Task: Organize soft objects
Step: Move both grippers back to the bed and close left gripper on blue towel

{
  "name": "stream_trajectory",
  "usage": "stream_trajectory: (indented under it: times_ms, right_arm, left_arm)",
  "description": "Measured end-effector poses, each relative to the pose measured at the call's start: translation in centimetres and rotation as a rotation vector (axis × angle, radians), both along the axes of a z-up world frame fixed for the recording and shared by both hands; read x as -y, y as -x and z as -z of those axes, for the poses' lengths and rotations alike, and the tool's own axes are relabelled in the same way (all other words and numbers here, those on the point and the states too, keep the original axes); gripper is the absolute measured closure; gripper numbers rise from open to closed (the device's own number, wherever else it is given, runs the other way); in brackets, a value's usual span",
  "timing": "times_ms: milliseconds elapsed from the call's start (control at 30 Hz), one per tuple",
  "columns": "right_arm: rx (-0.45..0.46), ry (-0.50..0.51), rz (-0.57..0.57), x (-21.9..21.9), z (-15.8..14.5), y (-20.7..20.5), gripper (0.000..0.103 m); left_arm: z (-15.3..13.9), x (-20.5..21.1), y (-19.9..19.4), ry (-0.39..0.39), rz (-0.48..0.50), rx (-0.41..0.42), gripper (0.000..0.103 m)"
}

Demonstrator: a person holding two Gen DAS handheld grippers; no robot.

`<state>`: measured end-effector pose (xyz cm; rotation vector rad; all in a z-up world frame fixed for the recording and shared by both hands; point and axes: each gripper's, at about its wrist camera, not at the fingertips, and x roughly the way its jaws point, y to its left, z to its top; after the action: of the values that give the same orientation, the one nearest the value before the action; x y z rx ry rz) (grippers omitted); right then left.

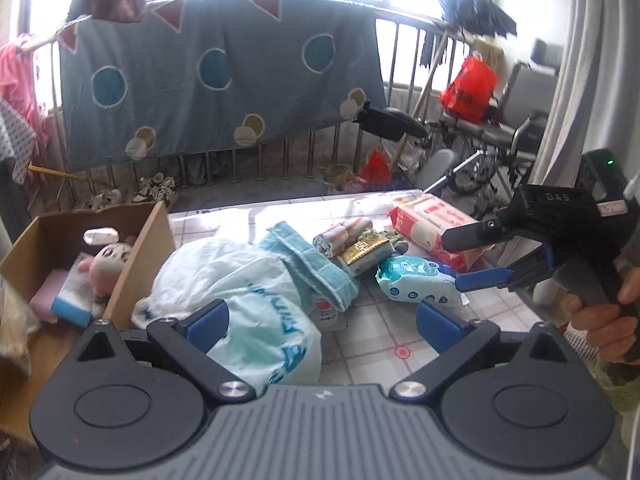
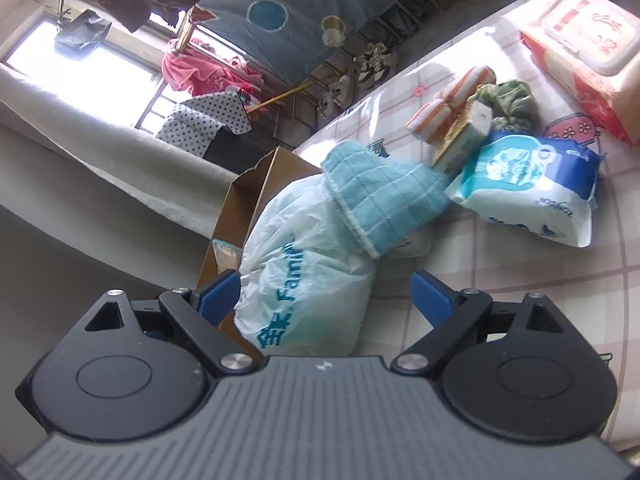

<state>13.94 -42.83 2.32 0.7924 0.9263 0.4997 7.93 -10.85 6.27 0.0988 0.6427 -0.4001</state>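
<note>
Two wipe packs (image 1: 430, 228) (image 1: 416, 280), one towel (image 1: 316, 260)

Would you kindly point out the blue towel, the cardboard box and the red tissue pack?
blue towel (image 2: 384, 196): right wrist view, middle of its checked face.
cardboard box (image 1: 140, 264): left wrist view, right side wall.
red tissue pack (image 1: 428, 224): left wrist view, top face.

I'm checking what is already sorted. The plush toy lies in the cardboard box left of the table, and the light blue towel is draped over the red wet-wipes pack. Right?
Not quite. The plush toy does lie in the cardboard box, but the light blue towel is draped over the white plastic bag, not the red wet-wipes pack, which lies apart at the far end of the table. The left wrist view shows this.
</note>
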Motion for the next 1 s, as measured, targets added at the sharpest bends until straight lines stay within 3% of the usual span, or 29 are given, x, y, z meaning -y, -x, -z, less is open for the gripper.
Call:
stream_trajectory:
  times_ms: [167,300,500,600,667,767,933,1000]
  right_arm:
    - [0.047,0.008,0.02,0.8,2.3,0.1,0.011]
    - [0.084,0.004,0.027,1.6,3.4,-0.4,0.011]
    - [0.18,0.033,0.015,2.1,3.7,-0.6,0.011]
    - [0.204,0.041,0.015,2.3,4.1,-0.4,0.011]
    - [0.205,0.035,0.012,2.4,4.6,-0.3,0.011]
    - [0.195,0.026,0.018,2.6,5.2,-0.2,0.011]
    - [0.191,0.016,0.033,3.0,5.7,-0.1,0.011]
    - [0.187,0.01,0.038,3.0,5.8,-0.1,0.011]
  left_arm:
    - [0.6,4.1,-3.8,-0.142,0.092,-0.006,0.003]
    - [0.7,6.6,-8.3,-0.226,0.095,-0.04,0.002]
    - [3.2,8.1,-17.5,-0.242,0.038,-0.275,0.002]
    - [5.0,8.4,-20.8,-0.261,-0.014,-0.351,0.006]
    - [6.2,8.9,-22.0,-0.303,-0.015,-0.38,0.016]
    - [7.5,9.6,-22.8,-0.36,-0.001,-0.418,0.04]
    - [7.4,9.8,-22.4,-0.301,0.026,-0.436,0.095]
    - [6.7,10.1,-21.8,-0.299,0.023,-0.405,0.097]
